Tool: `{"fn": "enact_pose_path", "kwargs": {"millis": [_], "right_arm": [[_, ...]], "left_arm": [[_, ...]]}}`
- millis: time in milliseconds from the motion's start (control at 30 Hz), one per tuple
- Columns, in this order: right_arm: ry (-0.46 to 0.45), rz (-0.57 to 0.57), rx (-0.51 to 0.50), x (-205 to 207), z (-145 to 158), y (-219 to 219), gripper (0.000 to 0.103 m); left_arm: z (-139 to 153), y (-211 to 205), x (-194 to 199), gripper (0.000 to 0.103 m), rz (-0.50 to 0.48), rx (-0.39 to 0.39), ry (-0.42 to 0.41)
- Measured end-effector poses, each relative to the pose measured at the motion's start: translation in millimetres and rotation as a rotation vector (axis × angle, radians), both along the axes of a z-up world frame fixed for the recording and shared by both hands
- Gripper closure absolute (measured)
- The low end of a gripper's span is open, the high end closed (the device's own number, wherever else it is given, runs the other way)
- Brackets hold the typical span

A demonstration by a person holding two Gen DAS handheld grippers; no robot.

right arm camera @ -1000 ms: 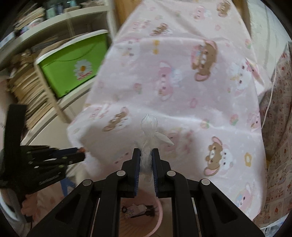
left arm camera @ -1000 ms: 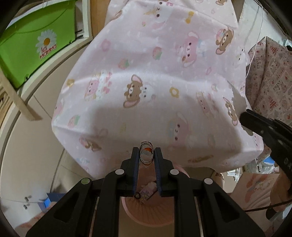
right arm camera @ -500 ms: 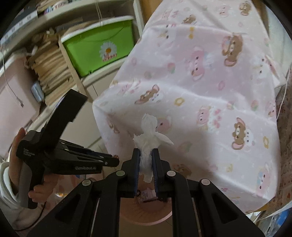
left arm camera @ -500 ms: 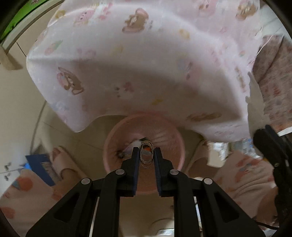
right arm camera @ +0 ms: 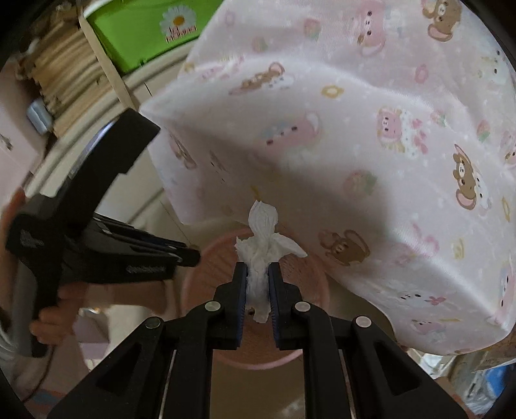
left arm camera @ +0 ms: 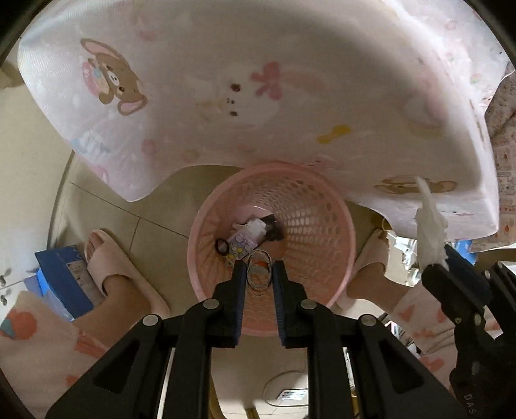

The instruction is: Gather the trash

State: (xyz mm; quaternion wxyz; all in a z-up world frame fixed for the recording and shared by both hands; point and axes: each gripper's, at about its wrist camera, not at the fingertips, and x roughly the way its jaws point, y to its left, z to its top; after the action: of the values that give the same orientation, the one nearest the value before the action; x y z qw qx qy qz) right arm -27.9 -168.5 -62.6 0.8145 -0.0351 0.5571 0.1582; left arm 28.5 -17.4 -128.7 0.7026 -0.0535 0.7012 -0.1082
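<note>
My left gripper [left arm camera: 258, 274] is shut on a small clear plastic wrapper [left arm camera: 259, 276] with an orange spot, held right above the pink perforated bin [left arm camera: 317, 222] on the floor. Several scraps of trash [left arm camera: 248, 237] lie in the bin's bottom. My right gripper [right arm camera: 258, 280] is shut on a crumpled white tissue [right arm camera: 262, 238], above the bin's rim [right arm camera: 196, 261]. The tissue also shows at the right of the left wrist view [left arm camera: 430, 225]. The left gripper appears at the left of the right wrist view [right arm camera: 187, 256].
A table draped in a pink cartoon-print cloth [left arm camera: 258, 80] overhangs the bin's far side. The person's slippered feet [left arm camera: 113, 258] stand on both sides of the bin. A blue box [left arm camera: 61, 277] lies on the floor at left. A green bin [right arm camera: 151, 29] sits on shelves.
Both grippers have dropped lower and tilted down toward the pink bin, which now fills more of the view. Each keeps hold of its trash.
</note>
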Motion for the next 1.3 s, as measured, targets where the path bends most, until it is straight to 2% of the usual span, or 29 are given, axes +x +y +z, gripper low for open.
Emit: {"fn": "enact_pose_path", "kwargs": {"millis": [100,167,267,533,700,733,800,833,867,933,1000,1067,1167,1300], "right_arm": [[0.065,0.003,0.012,0.3,-18.1,1.0,0.089],[0.114,0.005,0.013,0.3,-33.0,2.6,0.089],[0.174,0.012,-0.047,0.9,-58.6,5.2,0.089],[0.235,-0.036,-0.038,7.7,-82.4,-3.7,0.089],[0.291,-0.06,-0.034,9.3,-98.9,-6.5,0.087],[0.296,-0.064,-0.032,8.9,-100.1,-8.2,0.087],[0.304,-0.071,-0.037,8.6,-102.9,-9.3,0.086],[0.305,-0.074,-0.044,8.4,-103.9,-9.0,0.085],[0.306,-0.076,-0.047,8.9,-105.0,-9.9,0.082],[0.305,-0.094,-0.054,10.4,-105.3,-7.8,0.07],[0.29,-0.137,-0.045,9.1,-106.6,-14.2,0.039],[0.269,-0.183,-0.042,9.1,-104.8,-18.7,0.035],[0.276,-0.203,-0.045,12.1,-101.8,-20.3,0.035],[0.183,-0.242,-0.084,10.1,-79.9,-24.4,0.035]], "left_arm": [[-7.7,-1.6,-0.8,0.087,-0.005,0.011,-0.009],[-8.4,-4.6,-0.5,0.086,-0.014,0.013,-0.046],[-13.0,-13.9,-0.7,0.086,-0.048,0.061,-0.064],[-51.4,-18.2,-4.6,0.085,-0.046,0.04,0.06],[-66.1,-17.3,-5.7,0.084,-0.039,0.071,0.084],[-67.9,-17.0,-6.1,0.082,-0.038,0.072,0.087],[-69.0,-16.5,-6.7,0.07,-0.039,0.07,0.092],[-68.8,-16.2,-7.0,0.056,-0.038,0.077,0.088],[-67.5,-16.1,-7.4,0.047,-0.04,0.088,0.081],[-64.5,-15.8,-7.9,0.043,-0.048,0.11,0.06],[-61.8,-14.5,-7.5,0.038,-0.044,0.115,0.051],[-59.7,-11.8,-7.1,0.036,-0.034,0.118,0.046],[-51.5,-9.2,-4.8,0.033,-0.026,0.14,0.036],[-24.1,-5.3,-1.9,0.033,-0.028,0.197,-0.054]]}}
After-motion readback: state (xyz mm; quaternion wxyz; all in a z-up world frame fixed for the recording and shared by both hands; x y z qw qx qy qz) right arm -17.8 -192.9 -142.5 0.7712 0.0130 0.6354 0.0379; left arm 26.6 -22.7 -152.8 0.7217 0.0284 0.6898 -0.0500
